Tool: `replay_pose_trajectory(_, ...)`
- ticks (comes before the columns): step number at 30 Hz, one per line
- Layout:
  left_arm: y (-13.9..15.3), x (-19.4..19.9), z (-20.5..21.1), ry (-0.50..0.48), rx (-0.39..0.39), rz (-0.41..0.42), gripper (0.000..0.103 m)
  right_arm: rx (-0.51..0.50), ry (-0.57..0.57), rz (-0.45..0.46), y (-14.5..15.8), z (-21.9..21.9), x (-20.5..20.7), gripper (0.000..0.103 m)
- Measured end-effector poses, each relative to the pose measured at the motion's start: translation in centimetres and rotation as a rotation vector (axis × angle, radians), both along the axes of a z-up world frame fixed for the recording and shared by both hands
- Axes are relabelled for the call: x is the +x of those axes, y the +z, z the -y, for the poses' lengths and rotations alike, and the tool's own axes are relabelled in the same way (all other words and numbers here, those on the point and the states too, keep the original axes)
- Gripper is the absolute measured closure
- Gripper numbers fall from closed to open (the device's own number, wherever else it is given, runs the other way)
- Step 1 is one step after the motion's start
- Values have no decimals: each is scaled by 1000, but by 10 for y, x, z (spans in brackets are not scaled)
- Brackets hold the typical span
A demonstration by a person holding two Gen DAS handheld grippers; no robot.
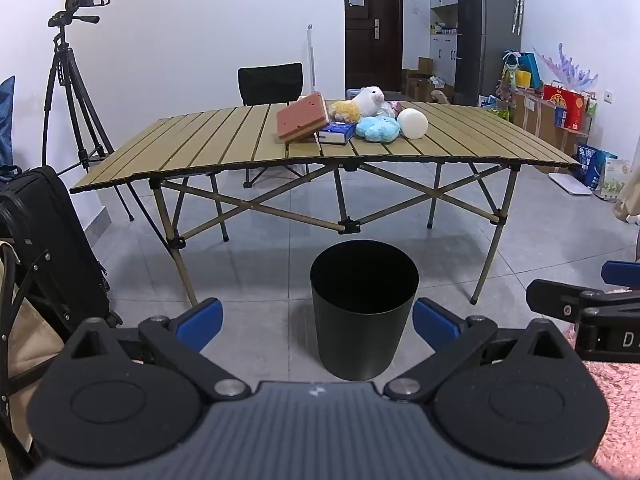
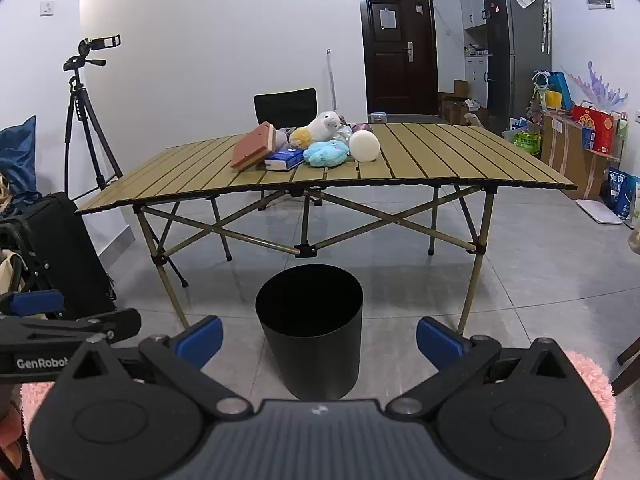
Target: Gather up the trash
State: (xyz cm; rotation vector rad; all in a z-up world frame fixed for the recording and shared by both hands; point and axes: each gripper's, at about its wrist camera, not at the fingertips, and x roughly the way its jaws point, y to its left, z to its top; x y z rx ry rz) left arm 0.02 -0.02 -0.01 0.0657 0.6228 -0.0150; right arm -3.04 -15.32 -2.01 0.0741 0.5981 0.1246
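Note:
A black bin stands on the floor in front of a slatted folding table. On the table lies a heap: a red-pink sponge block, a blue tissue pack, a blue plush, a white ball and a white plush. My left gripper and right gripper are both open, empty, well short of the table, with the bin seen between their blue pads.
A black suitcase and a camera tripod stand at the left. A black chair is behind the table. Boxes and bags line the right wall. Pink fluffy fabric lies below the grippers.

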Motion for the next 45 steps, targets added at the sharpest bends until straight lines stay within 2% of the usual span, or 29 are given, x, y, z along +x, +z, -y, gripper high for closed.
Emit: replay_pose_trajectory(45, 4, -3, -3, 0, -23, 18, 0, 3, -3, 7, 5, -4, -5, 0)
